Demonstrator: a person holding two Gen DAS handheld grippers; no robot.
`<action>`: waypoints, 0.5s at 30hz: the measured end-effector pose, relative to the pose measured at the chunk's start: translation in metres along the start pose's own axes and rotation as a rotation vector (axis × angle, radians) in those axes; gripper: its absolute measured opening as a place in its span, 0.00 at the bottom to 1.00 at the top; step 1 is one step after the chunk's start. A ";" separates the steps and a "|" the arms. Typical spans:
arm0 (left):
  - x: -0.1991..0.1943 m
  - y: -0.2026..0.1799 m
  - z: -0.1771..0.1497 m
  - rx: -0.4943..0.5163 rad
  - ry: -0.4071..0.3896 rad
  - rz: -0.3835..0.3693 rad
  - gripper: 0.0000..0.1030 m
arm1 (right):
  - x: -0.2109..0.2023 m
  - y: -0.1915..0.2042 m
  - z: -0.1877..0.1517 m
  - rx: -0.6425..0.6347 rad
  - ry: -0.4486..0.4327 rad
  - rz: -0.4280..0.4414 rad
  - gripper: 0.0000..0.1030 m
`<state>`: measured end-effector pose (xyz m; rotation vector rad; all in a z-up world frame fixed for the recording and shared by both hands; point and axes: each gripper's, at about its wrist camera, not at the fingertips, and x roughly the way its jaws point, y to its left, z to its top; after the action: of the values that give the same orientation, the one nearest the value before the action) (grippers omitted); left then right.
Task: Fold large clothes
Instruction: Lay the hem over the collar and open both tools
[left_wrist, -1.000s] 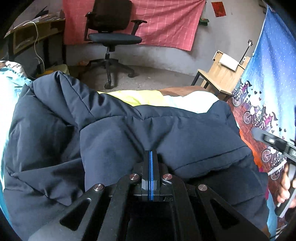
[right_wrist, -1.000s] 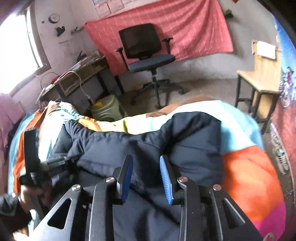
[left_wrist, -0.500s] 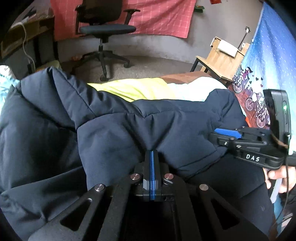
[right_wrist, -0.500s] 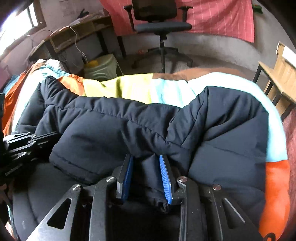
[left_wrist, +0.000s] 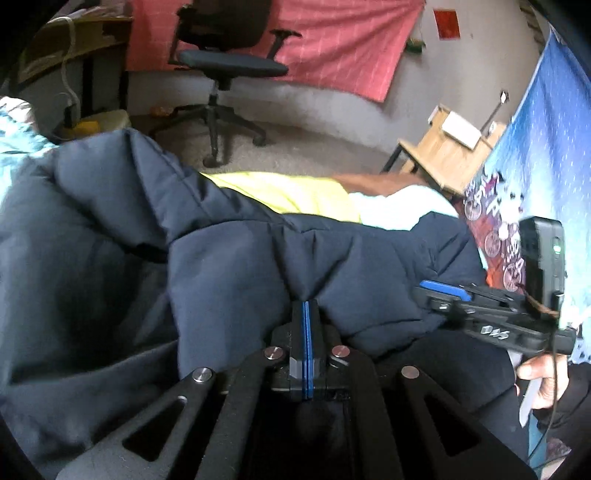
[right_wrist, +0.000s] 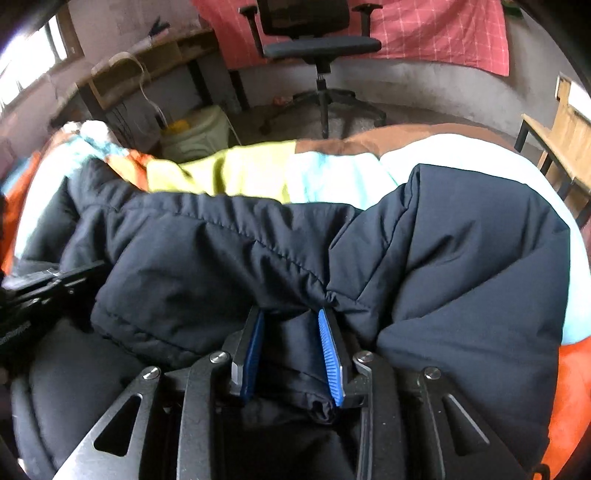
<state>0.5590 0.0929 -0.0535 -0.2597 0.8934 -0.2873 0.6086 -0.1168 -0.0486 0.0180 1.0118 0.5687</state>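
A dark navy puffer jacket (left_wrist: 229, 266) lies bunched on a bed with a multicoloured cover (left_wrist: 295, 192). My left gripper (left_wrist: 306, 306) is shut, its blue pads pinching a fold of the jacket. The right gripper also shows at the right of the left wrist view (left_wrist: 443, 291). In the right wrist view the jacket (right_wrist: 461, 258) fills the middle. My right gripper (right_wrist: 290, 314) has its jaws apart with a thick fold of jacket between the blue pads (right_wrist: 328, 350). The left gripper (right_wrist: 40, 288) shows at the left edge.
A black office chair (right_wrist: 321, 40) stands on the floor beyond the bed. A desk (right_wrist: 140, 77) with cables is at the left, a pale bin (right_wrist: 195, 133) below it. A wooden chair (left_wrist: 447, 155) stands at the right. A blue hanging cloth (left_wrist: 535, 147) is beside the bed.
The right gripper has come down onto the jacket, and a thick fold now sits between its pads. The left gripper stays shut on its fold.
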 end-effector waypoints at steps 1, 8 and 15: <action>-0.008 0.001 -0.001 -0.004 -0.019 0.008 0.03 | -0.008 -0.001 0.001 0.003 -0.016 0.005 0.28; -0.029 0.014 -0.007 -0.058 -0.042 0.053 0.03 | -0.037 0.020 0.016 -0.077 -0.081 0.052 0.37; -0.012 0.020 -0.006 -0.073 0.044 0.071 0.03 | 0.011 0.039 0.016 -0.161 0.060 0.007 0.39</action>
<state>0.5498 0.1149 -0.0553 -0.2895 0.9560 -0.1951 0.6086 -0.0740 -0.0384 -0.1384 1.0222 0.6590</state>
